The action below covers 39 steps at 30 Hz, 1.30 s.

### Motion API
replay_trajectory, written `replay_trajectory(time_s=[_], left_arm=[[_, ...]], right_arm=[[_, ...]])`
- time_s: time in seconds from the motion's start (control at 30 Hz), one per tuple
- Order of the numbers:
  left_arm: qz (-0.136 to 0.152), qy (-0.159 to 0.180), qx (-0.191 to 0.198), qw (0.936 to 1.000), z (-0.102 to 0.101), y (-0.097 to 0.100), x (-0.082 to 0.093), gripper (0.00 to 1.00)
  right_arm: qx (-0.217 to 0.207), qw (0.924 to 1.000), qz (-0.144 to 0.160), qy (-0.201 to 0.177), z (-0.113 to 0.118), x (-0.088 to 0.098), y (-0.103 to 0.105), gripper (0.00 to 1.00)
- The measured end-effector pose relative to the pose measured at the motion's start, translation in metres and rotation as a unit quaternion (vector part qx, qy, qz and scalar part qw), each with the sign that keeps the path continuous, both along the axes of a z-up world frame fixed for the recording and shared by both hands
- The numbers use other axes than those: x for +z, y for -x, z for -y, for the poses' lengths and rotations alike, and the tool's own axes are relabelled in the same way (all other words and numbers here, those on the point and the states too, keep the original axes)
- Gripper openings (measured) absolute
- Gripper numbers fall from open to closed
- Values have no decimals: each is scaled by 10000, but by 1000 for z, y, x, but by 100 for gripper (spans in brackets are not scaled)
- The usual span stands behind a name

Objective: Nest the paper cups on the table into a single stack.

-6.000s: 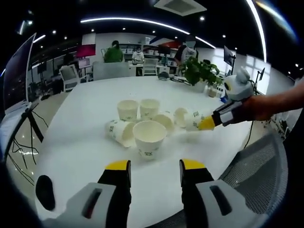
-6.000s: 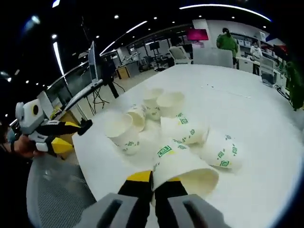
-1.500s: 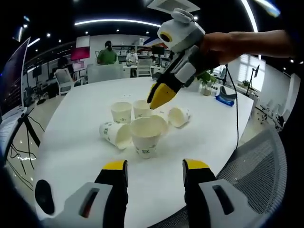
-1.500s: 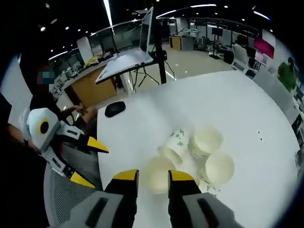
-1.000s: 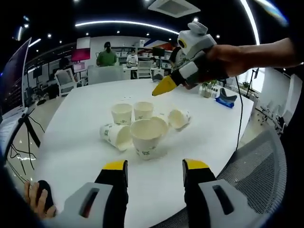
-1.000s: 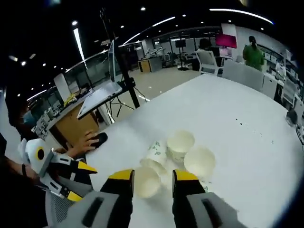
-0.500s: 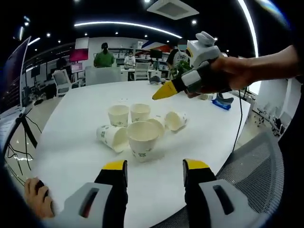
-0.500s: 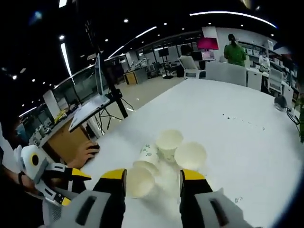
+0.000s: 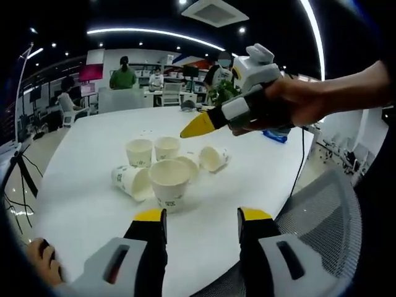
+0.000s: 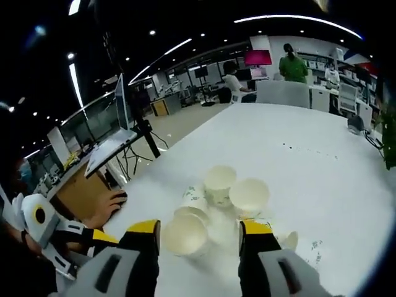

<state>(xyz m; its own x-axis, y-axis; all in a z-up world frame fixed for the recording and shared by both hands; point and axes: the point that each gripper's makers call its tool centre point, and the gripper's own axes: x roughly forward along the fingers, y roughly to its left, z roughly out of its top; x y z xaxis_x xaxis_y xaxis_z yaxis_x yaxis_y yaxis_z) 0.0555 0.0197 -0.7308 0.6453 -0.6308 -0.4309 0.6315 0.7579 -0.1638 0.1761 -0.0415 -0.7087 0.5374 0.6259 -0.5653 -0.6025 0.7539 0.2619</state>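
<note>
both grippers, left (image 9: pixel 201 223) and right (image 10: pixel 199 236), are hovering wide open and empty over loose cups (image 9: pixel 168 184) clustered mid-table (image 9: pixel 260 179), so stacking looks barely begun; next, probably gripping a cup.

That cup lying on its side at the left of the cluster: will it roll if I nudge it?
Probably: the tipped cup rests on its tapered wall, so it would likely roll in a curve. It looks thin paper, so likely light and easily crushed by jaws.

Left gripper (image 9: pixel 202 218) hangs low, jaws apart; right gripper (image 9: pixel 197 126) (hand-held, raised) has its jaws together.
</note>
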Motion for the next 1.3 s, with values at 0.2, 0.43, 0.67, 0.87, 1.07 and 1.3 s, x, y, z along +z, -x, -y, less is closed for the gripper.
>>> replay_trajectory(time_s=[0.2, 0.43, 0.67, 0.87, 1.07, 1.3], left_arm=[[-25, 106, -280, 9995, 8, 8, 3, 44], [22, 96, -367, 9993, 11, 9, 4, 44], [26, 56, -205, 9998, 5, 7, 5, 45], [54, -38, -260, 9996, 7, 8, 4, 45], [49, -21, -231, 9997, 6, 7, 4, 45], [56, -15, -182, 9998, 4, 5, 3, 45]], right_arm=[[-256, 9996, 90, 26, 6, 5, 0, 52], [-233, 9997, 25, 96, 5, -1, -1, 52], [-149, 9998, 80, 51, 2, 1, -13, 52], [-77, 9999, 127, 73, -3, 1, -15, 51], [-84, 9999, 128, 36, -5, 1, -19, 51], [-68, 9999, 154, 19, -10, 5, -26, 50]])
